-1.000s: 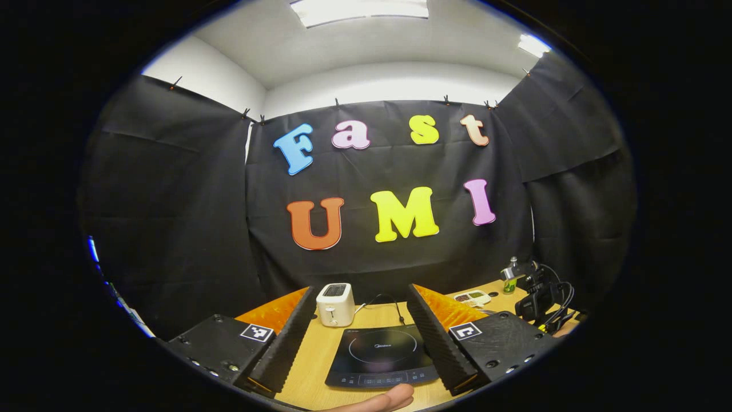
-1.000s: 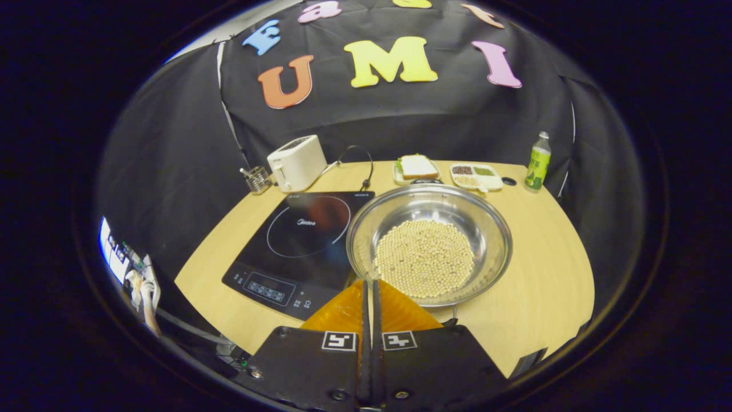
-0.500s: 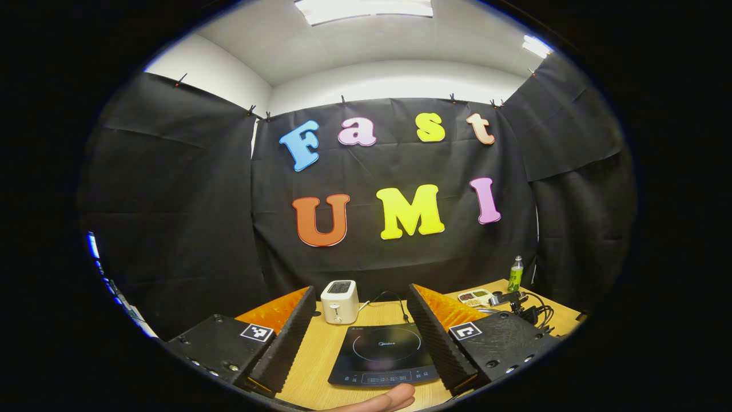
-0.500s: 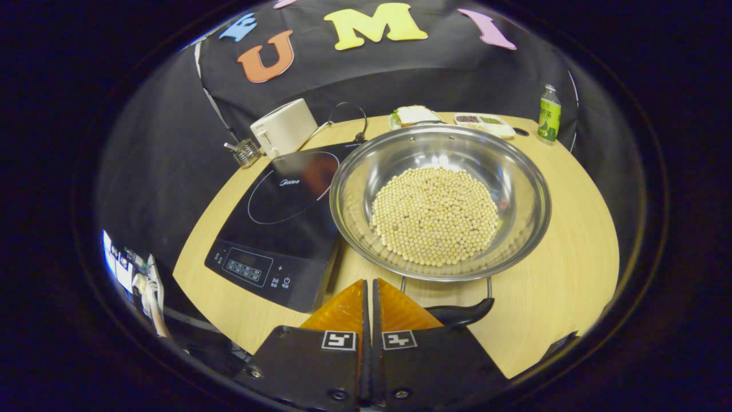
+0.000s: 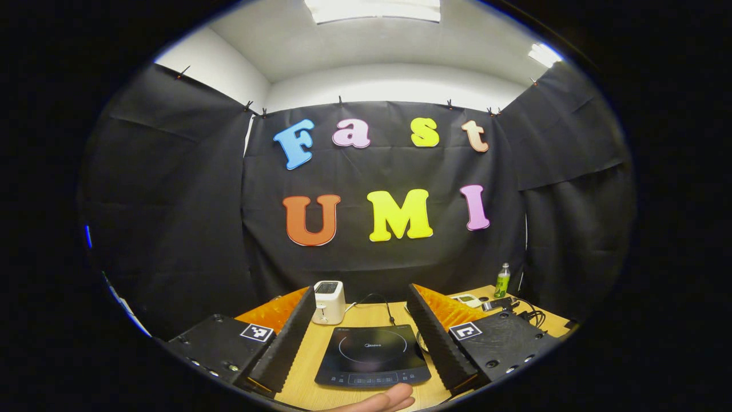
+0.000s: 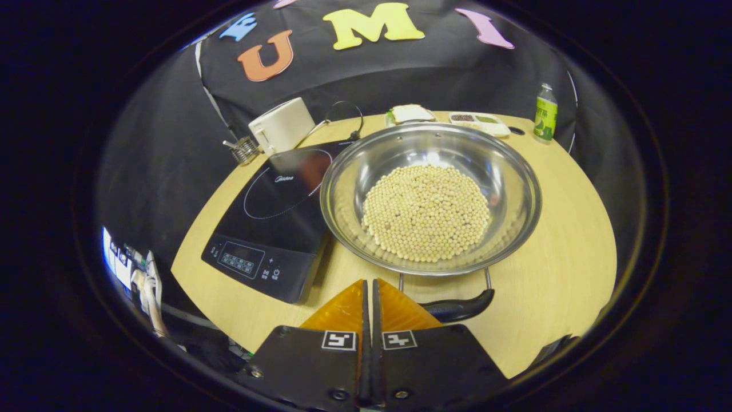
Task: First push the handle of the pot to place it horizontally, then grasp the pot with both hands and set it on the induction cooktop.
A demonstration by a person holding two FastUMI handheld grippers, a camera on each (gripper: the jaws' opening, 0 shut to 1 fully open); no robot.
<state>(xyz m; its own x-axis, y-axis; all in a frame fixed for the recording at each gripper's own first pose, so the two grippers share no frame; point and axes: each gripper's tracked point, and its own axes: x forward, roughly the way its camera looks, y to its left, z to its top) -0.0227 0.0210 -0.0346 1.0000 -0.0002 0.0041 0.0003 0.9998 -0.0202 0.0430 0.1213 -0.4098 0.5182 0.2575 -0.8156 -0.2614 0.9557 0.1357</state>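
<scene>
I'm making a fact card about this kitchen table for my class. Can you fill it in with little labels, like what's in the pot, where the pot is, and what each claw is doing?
pot: shiny metal pot, standing on the wooden table
inside the pot: lots of small pale round beans
pot handle: dark handle, on the side nearest the right claw
cooktop: black induction cooktop, just left of the pot, nothing on it
right claw: right claw, shut, beside the handle
left claw: left claw, open, aimed at the cooktop
behind: white toaster, green bottle

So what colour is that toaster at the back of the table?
White; the toaster shows best in the right gripper view.
</scene>
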